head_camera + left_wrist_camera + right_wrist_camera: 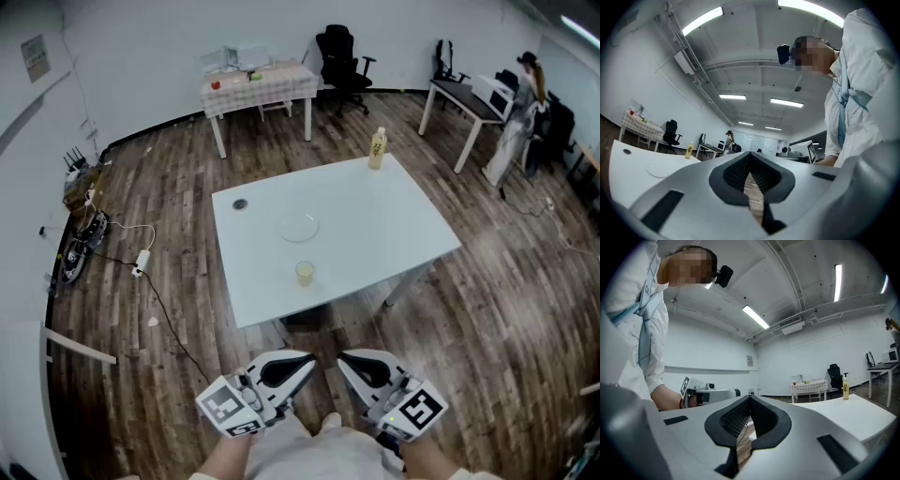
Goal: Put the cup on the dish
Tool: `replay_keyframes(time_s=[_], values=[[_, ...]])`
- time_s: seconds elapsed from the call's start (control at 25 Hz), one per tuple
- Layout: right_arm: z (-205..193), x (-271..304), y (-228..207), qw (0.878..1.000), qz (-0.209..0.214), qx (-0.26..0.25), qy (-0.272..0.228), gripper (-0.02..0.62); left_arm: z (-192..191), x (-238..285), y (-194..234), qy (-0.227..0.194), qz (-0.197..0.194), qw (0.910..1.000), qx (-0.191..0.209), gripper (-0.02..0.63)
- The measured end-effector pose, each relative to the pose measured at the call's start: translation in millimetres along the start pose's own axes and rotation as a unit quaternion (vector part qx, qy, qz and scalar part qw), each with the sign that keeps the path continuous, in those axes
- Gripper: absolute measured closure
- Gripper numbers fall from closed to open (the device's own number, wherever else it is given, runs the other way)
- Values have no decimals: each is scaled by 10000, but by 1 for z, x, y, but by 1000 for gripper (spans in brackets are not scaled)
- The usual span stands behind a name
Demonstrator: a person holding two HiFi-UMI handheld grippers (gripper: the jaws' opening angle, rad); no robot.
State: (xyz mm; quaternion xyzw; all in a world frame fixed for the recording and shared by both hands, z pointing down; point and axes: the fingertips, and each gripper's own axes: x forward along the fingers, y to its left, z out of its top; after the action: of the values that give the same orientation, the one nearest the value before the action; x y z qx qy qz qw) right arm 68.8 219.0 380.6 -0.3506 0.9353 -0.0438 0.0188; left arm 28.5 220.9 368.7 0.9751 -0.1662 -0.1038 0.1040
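Nothing of the task is done yet, as far as the views show. At the left of the white surface (394, 234), near its far-left corner, lies a small dark round thing (240, 203); what it is I cannot tell. Toward the middle lies the clear dish (298, 226), flat and with nothing on it. The cup (305, 273), yellowish in look, stands upright on the near side of the dish, apart from it and close to the near edge of the surface. At the far-right corner stands a bottle (377, 148), well apart from both.

Both grippers are held low over the wooden floor (169, 309), well short of the surface. The left gripper (286, 370) has its jaws pressed together at the tips with nothing between them; only floor shows through the slot below. The right gripper (364, 367) is the same: jaws pressed together and empty.

By my judgement the whole job is left. One gripper has to come up to the surface, spread its jaws, take the cup by its side, lift it, carry it the short way to the dish, set it upright in the middle and let go. The cup may hold liquid, so it should be kept level.
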Motion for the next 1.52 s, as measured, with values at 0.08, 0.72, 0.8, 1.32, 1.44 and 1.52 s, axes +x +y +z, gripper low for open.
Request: replay_keyframes(time_s=[0.08, 0.72, 0.8, 1.32, 1.44, 1.52], values=[[-1, 0, 0, 10000, -9, 25, -18, 563, -1, -1, 0, 4, 4, 10000, -11, 604], [-2, 9, -2, 9999, -19, 114, -87, 563, -1, -7, 9, 0, 15, 10000, -41, 604], [1, 12, -2, 9996, 34, 218, -153, 563, -1, -9, 12, 16, 35, 10000, -41, 604], [8, 45, -13, 9985, 167, 443, -273, 561, 9, -15, 48, -12, 53, 9999, -104, 604], [9, 56, -19, 9988, 164, 356, -287, 561, 17, -16, 60, -63, 42, 9999, -87, 604], [10, 66, -21, 9989, 135, 354, -286, 561, 21, -19, 69, -73, 23, 9999, -80, 604]])
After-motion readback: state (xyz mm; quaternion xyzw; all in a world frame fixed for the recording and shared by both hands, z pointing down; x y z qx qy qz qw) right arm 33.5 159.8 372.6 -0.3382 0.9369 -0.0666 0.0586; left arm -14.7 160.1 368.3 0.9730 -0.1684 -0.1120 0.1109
